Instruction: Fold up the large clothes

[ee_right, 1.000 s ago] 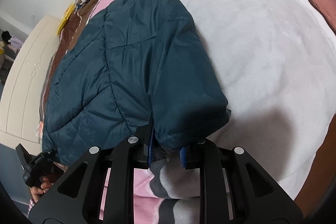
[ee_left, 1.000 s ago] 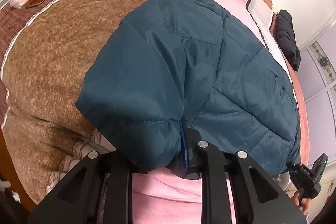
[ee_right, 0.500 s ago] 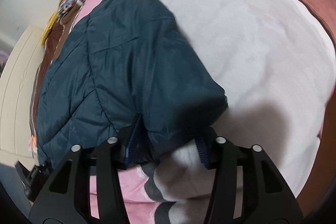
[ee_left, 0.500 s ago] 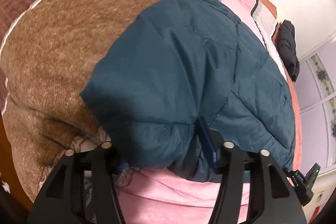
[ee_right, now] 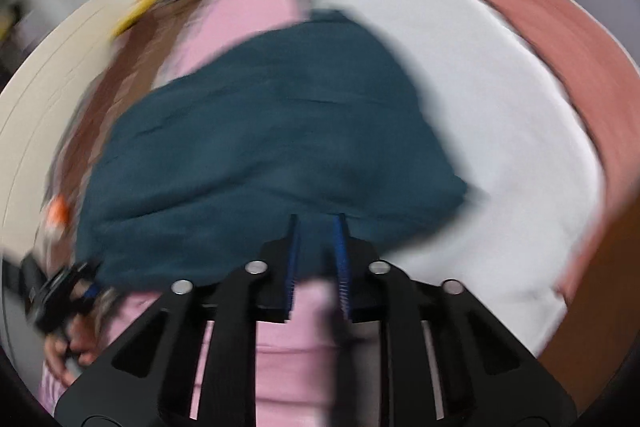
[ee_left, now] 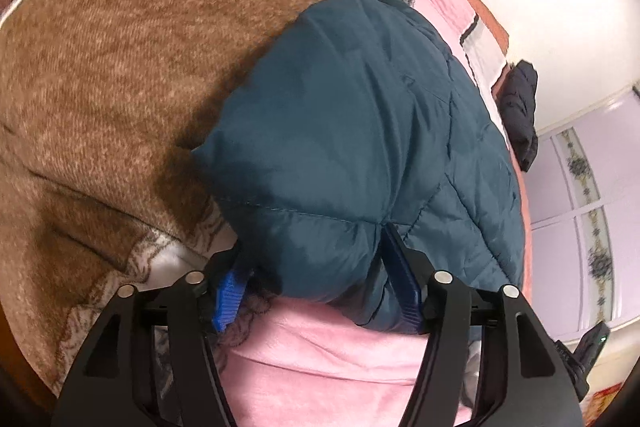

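Pink-brown bed blanket (ee_left: 120,75), teal jacket (ee_left: 340,131), no legible writing

1. The jacket (ee_left: 360,147) is plain dark teal with quilted stitch lines.
2. The blanket (ee_left: 120,67) at nine o'clock is mottled brown, edged by a white line.
3. The bed cover (ee_left: 320,347) at six o'clock is pink; at three o'clock in the right wrist view it turns white.
4. The left hand-held gripper (ee_left: 316,291) is black with blue pads.
5. The garment (ee_left: 520,107) at two o'clock is black.
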